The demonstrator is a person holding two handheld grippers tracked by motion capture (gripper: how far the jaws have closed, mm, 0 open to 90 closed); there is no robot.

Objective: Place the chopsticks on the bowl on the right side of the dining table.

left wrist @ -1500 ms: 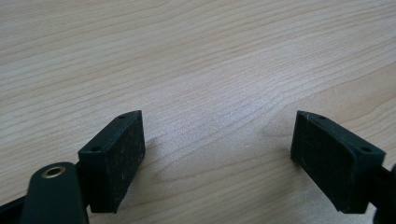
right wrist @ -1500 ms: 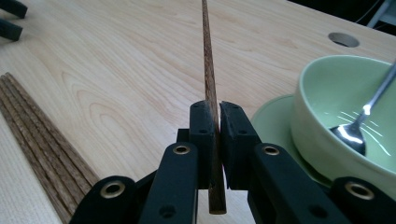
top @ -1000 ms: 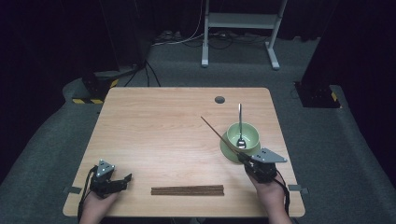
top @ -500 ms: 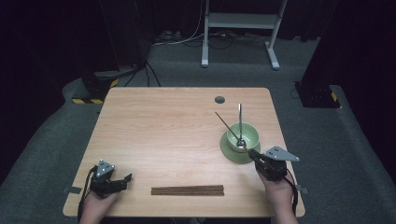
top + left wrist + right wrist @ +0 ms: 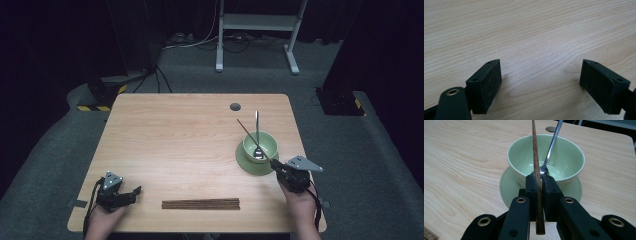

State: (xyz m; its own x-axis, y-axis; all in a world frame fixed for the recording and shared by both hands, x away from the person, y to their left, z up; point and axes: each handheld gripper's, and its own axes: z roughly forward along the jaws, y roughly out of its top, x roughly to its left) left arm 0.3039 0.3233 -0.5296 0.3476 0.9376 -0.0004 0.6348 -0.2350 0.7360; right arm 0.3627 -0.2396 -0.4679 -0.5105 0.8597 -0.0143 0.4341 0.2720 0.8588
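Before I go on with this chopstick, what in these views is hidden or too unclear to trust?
- Chopstick: tip cut off by the top edge, right gripper view.
- Spoon: handle end cut off there too; its head partly hidden behind the right hand-held gripper.
- Chopstick bundle: too small to count, high view.
- Saucer: near rim hidden by the jaws.

Light wooden table [image 5: 175, 145] with a small dark grommet hole [image 5: 235, 106] near the far edge. Nearer than the hole sits a green saucer [image 5: 245, 162], and nearer still, along the front edge, a row of brown chopsticks [image 5: 200, 204].
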